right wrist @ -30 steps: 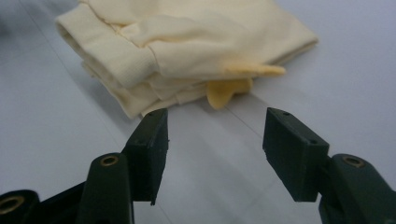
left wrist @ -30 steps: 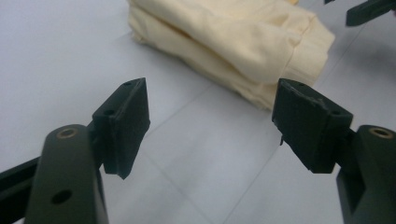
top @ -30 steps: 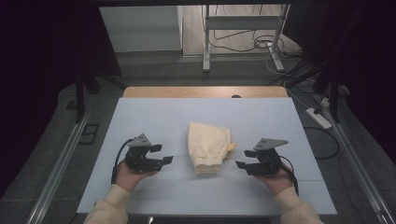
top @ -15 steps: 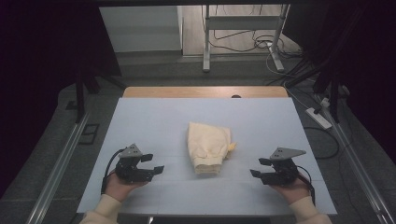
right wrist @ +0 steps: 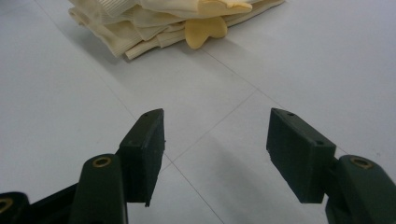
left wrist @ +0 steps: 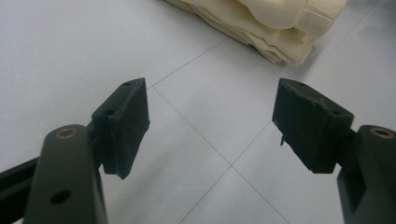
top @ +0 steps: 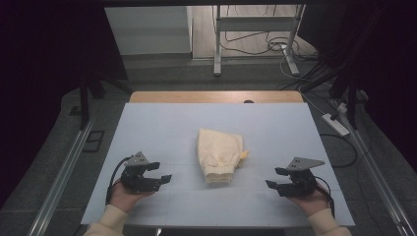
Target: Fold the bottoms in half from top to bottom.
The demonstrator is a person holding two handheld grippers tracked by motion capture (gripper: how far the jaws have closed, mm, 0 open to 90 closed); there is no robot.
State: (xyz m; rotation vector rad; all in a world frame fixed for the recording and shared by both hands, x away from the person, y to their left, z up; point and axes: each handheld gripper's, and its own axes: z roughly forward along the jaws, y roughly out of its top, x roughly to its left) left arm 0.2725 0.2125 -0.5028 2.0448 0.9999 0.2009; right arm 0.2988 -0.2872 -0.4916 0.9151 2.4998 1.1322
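A folded cream garment (top: 220, 155) lies in the middle of the pale blue table mat (top: 162, 123), its ribbed cuff end toward me. My left gripper (top: 162, 172) sits low near the front left, apart from the garment, open and empty. In the left gripper view its jaws (left wrist: 210, 121) stand wide over bare mat, with the garment (left wrist: 261, 23) ahead. My right gripper (top: 273, 177) rests at the front right, also open and empty. The right gripper view shows its jaws (right wrist: 215, 149) apart over the mat, the garment (right wrist: 154, 18) beyond them with a yellow tab sticking out.
A strip of wooden tabletop (top: 216, 96) runs along the mat's far edge. Beyond it stand a metal frame (top: 255, 39) and floor cables. A power strip (top: 334, 124) lies on the floor at the right. Bare mat surrounds the garment on all sides.
Both grippers have drawn back from the garment's sides toward the front edge and outward, the right one farther. The garment has not moved.
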